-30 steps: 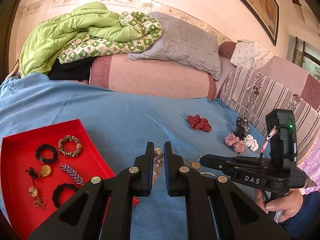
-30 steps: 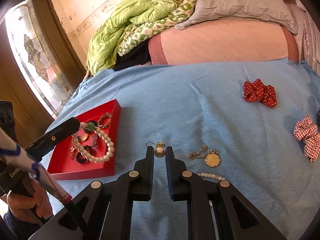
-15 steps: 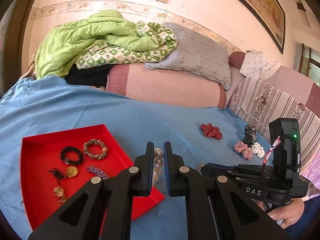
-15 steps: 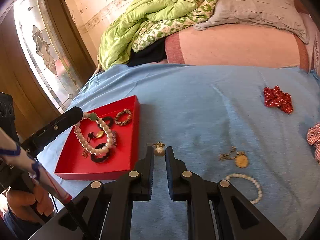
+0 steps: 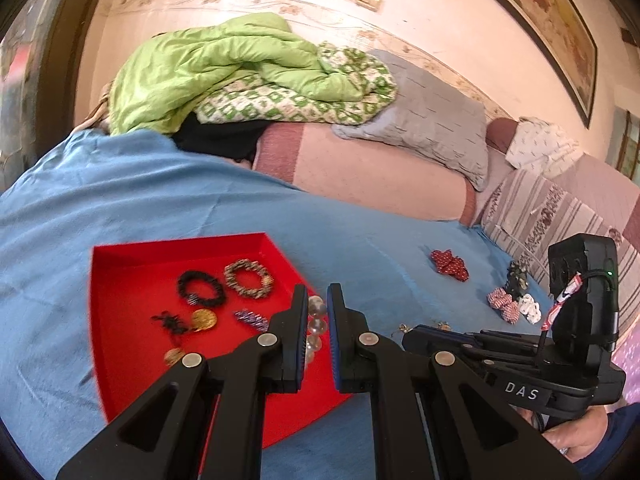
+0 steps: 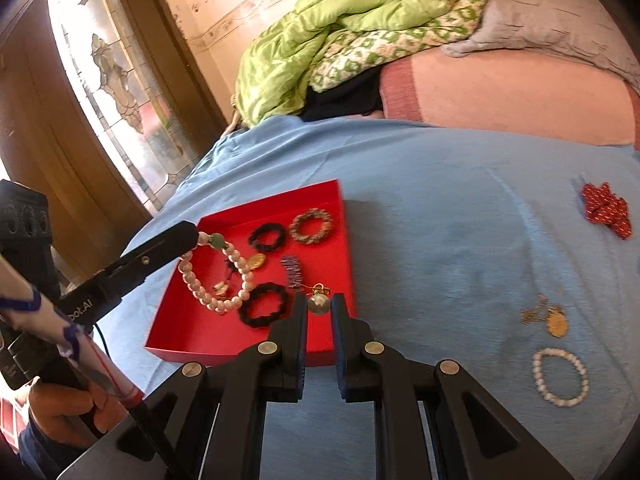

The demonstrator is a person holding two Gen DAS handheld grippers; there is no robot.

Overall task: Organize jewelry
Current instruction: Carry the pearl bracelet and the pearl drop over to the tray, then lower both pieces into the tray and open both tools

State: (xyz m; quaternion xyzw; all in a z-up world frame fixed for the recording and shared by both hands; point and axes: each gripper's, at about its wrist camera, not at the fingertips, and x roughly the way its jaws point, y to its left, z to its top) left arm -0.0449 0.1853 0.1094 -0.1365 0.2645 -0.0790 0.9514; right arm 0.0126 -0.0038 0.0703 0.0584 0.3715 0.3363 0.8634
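Observation:
A red tray lies on the blue bedspread and holds several bracelets and pendants. My left gripper is shut on a pearl bead bracelet; in the right wrist view the bracelet hangs from the left gripper above the tray. My right gripper is shut on a round pearl earring with a gold hook, held over the tray's near right corner. A gold pendant and a white bead bracelet lie on the bedspread to the right.
A red polka-dot bow, checked scrunchies and a white scrunchie lie on the bedspread. A green quilt, a grey pillow and a pink bolster line the back. A glass door stands at left.
Both grippers have moved left with their jewelry; each now hangs over the red tray instead of over the blue bedspread.

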